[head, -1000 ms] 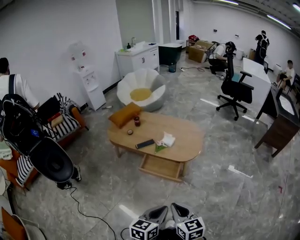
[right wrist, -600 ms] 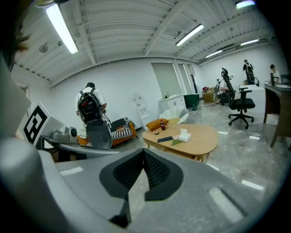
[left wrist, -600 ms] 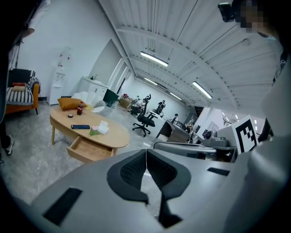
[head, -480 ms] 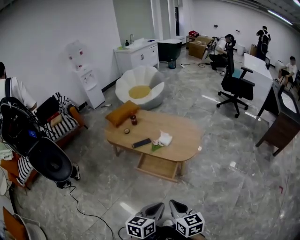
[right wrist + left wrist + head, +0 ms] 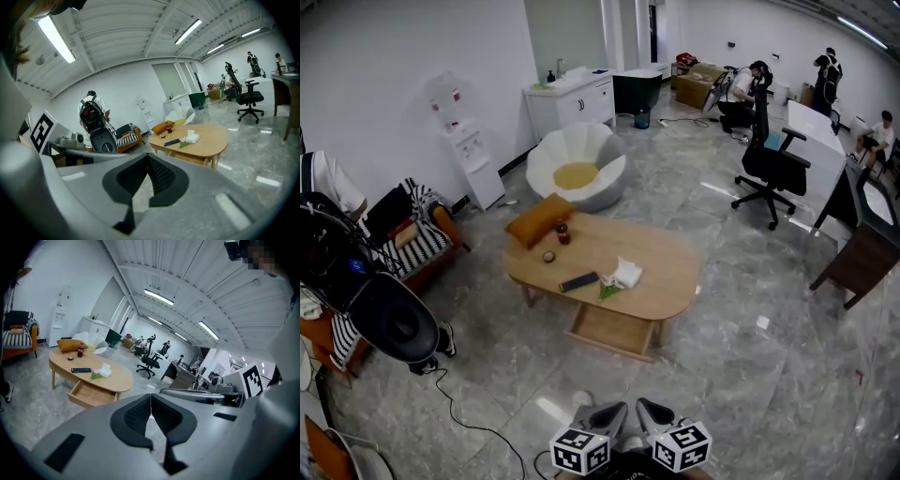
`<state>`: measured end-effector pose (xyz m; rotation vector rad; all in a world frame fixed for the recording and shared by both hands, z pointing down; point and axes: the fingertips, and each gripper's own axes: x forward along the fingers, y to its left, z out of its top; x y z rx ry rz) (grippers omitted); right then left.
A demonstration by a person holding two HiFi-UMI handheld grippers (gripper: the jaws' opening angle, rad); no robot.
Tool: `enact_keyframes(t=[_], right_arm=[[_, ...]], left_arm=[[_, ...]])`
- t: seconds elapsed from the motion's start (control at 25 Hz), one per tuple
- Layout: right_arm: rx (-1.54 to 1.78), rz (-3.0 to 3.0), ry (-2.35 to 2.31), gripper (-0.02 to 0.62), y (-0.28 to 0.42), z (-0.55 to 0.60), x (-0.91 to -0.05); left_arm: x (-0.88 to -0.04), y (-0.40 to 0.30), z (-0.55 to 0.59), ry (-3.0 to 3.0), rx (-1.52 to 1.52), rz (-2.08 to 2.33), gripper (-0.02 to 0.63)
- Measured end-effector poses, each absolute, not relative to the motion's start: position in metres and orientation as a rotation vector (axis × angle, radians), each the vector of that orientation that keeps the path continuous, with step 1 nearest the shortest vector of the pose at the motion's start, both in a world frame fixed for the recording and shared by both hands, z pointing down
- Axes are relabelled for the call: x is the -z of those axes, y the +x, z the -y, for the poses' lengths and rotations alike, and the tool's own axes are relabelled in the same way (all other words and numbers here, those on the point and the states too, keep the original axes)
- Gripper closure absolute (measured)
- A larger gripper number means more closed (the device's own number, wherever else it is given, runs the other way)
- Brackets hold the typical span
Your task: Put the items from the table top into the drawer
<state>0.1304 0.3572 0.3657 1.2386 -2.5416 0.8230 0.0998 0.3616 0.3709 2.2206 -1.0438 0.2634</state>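
From the head view, a table (image 5: pixel 680 281) stands well ahead of both grippers, its drawer (image 5: pixel 609 330) already pulled open. On top lie a dark remote (image 5: pixel 578 281), a white tissue pack (image 5: pixel 627 274) and a small bottle (image 5: pixel 563 234). The left gripper (image 5: pixel 607 414) and right gripper (image 5: pixel 656 412) sit side by side, far short of it.

Along the left gripper view, its jaws meet with nothing between them.

Along the right gripper view, the jaws are likewise closed and empty.

I'd judge the remote stiff, light and slick, best pinched across its narrow width. The tissue pack looks soft, so take it gently by its sides. The bottle is likely breakable and should be gripped round its body.
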Motion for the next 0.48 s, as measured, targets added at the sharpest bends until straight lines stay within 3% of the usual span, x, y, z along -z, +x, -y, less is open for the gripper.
enact_keyframes(t=[0.48], right_arm=[[-0.803,2.495,1.315,0.597,0.097,-0.289,-0.370]], left_arm=[[-0.380,0.061,-0.287,2.217,-0.281,0.968,0.595]])
